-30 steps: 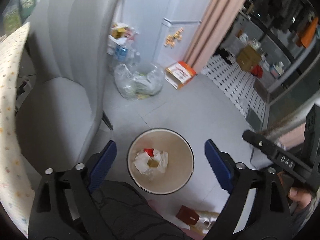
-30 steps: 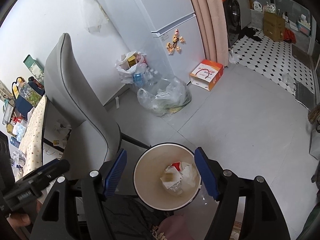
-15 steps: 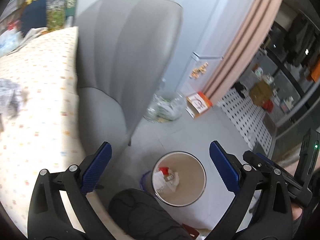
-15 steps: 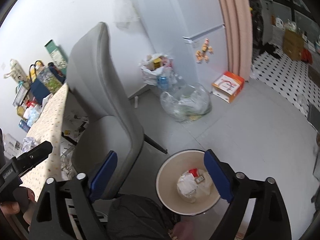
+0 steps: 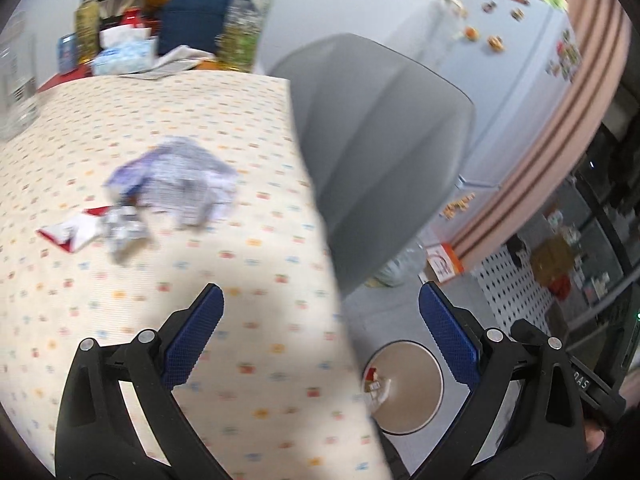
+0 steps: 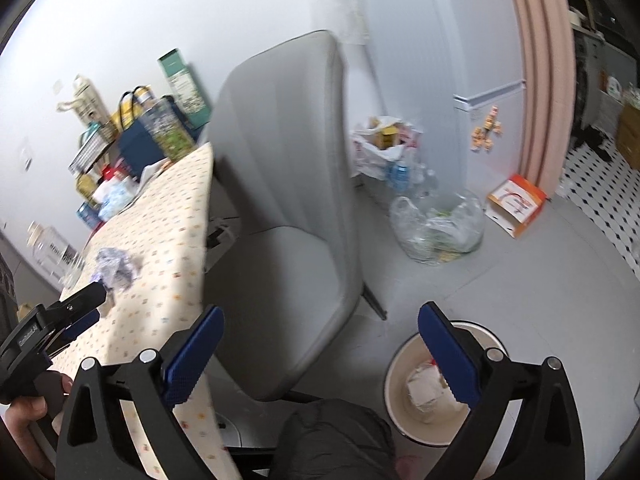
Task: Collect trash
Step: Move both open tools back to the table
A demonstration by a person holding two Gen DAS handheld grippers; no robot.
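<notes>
Crumpled bluish-white paper (image 5: 180, 184), a scrunched foil scrap (image 5: 122, 232) and a red-and-white wrapper (image 5: 72, 232) lie blurred on the patterned table (image 5: 240, 128). My left gripper (image 5: 320, 292) hovers over the table's near right edge, short of them, open with nothing between its fingers. The right view shows the same paper (image 6: 116, 268) just past the left gripper (image 6: 96, 306). My right gripper (image 6: 320, 312) hangs above the chair seat and floor, its jaws opening and empty. The round cream bin (image 6: 394, 376) on the floor holds white trash (image 6: 424, 396).
A grey chair (image 6: 288, 200) stands between table and bin. Bottles, bags and boxes crowd the table's far end (image 5: 160, 32), with a glass jar (image 5: 16, 92) at the left. A clear plastic bag (image 6: 440, 224), an orange box (image 6: 516, 204) and a fridge (image 5: 512, 60) stand beyond. A dark knee (image 6: 332, 440) is below.
Both grippers have risen and swung left from over the bin toward the table, which now fills the left wrist view. The right gripper's jaws have spread wider.
</notes>
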